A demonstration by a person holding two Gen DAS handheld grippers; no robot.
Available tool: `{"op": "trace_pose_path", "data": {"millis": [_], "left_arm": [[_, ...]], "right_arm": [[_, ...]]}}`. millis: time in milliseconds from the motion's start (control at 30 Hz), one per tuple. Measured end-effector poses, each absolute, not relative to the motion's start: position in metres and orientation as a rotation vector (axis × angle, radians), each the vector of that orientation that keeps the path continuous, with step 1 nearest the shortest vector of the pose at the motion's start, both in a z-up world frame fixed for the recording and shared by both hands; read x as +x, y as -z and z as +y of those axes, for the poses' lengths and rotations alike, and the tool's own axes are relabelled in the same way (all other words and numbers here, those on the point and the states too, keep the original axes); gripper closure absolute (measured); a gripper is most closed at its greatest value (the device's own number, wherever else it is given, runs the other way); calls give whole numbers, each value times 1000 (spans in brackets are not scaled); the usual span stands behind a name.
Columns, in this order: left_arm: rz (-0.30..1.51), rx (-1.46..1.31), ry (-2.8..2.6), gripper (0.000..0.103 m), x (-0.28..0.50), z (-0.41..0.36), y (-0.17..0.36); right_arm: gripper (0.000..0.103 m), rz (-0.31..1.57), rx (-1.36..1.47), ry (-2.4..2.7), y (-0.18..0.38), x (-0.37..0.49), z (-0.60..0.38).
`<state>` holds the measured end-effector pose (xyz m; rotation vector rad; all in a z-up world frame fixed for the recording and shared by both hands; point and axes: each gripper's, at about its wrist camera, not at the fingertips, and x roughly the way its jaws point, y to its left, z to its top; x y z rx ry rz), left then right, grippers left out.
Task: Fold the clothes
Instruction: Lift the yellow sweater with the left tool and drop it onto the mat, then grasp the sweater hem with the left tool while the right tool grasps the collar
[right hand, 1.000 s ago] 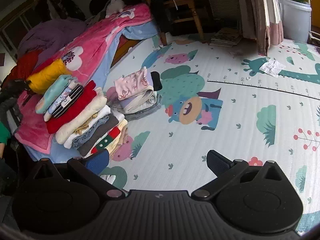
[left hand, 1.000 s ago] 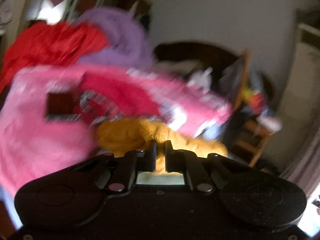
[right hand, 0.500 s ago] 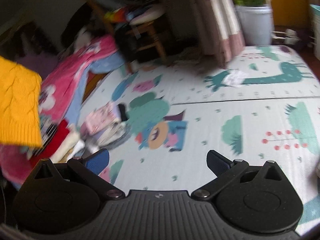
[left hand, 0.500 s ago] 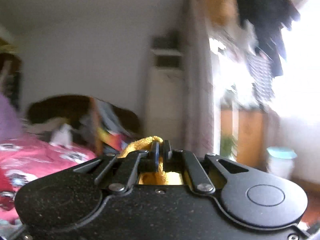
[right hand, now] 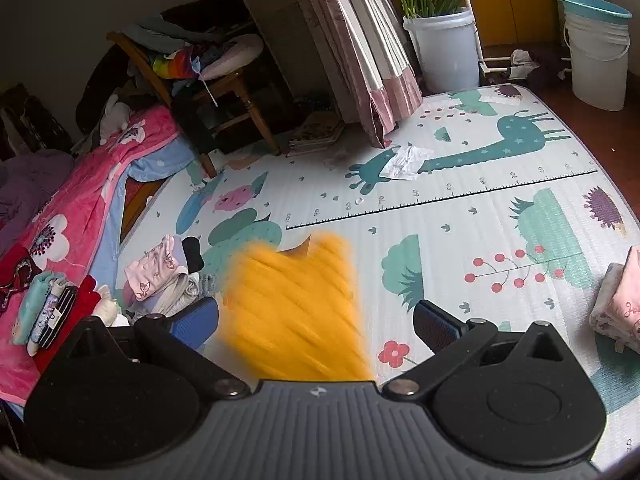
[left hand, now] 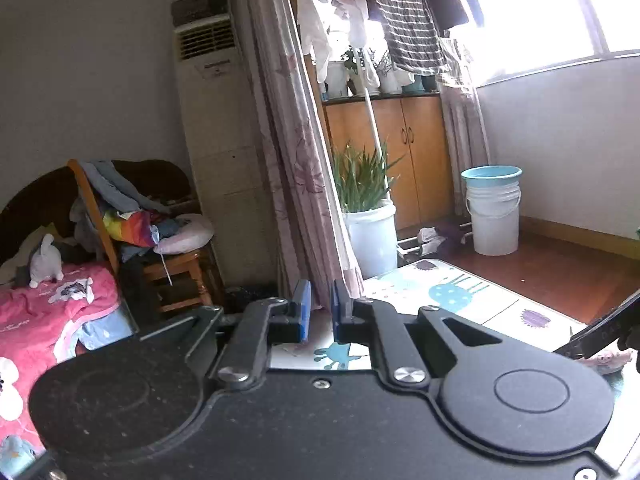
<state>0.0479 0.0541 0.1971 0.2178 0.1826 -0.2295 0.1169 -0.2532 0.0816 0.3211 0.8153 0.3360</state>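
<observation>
A yellow knit sweater (right hand: 292, 312) shows as a blurred shape in the right wrist view, low over the play mat (right hand: 440, 184) and loose from both grippers. My right gripper (right hand: 316, 316) is open wide; the sweater lies between its fingers in the picture, but the pads do not touch it. My left gripper (left hand: 319, 312) points almost level at the curtain (left hand: 296, 160). Its jaws are opening, with a narrow gap and nothing between them. A stack of folded clothes (right hand: 60, 312) lies on the pink blanket at the left.
A small pile of pink and grey clothes (right hand: 160, 272) lies on the mat, and a folded pink piece (right hand: 620, 308) at the right edge. A bed with a pink blanket (right hand: 80, 208), a laden wooden chair (right hand: 224, 92), a planter bucket (right hand: 444, 48) and a white bucket (right hand: 596, 56) ring the mat.
My left gripper swung from the bed toward the window and let go of the yellow sweater, which now drops in front of my right gripper. The right gripper turned toward the mat's middle.
</observation>
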Motion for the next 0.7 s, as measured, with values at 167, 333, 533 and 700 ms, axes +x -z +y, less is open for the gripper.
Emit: {"op": "trace_pose_path", "data": {"millis": [167, 333, 533, 700], "left_arm": [[277, 241, 234, 93, 59, 48, -176], [439, 247, 227, 56, 82, 42, -142], [637, 220, 203, 54, 133, 39, -91], [794, 185, 169, 54, 175, 40, -34]], "right_arm": [[0, 817, 312, -321, -81, 118, -257], [0, 827, 252, -316, -74, 128, -253], [1, 844, 142, -295, -37, 163, -241], [14, 920, 23, -291, 6, 192, -229]]}}
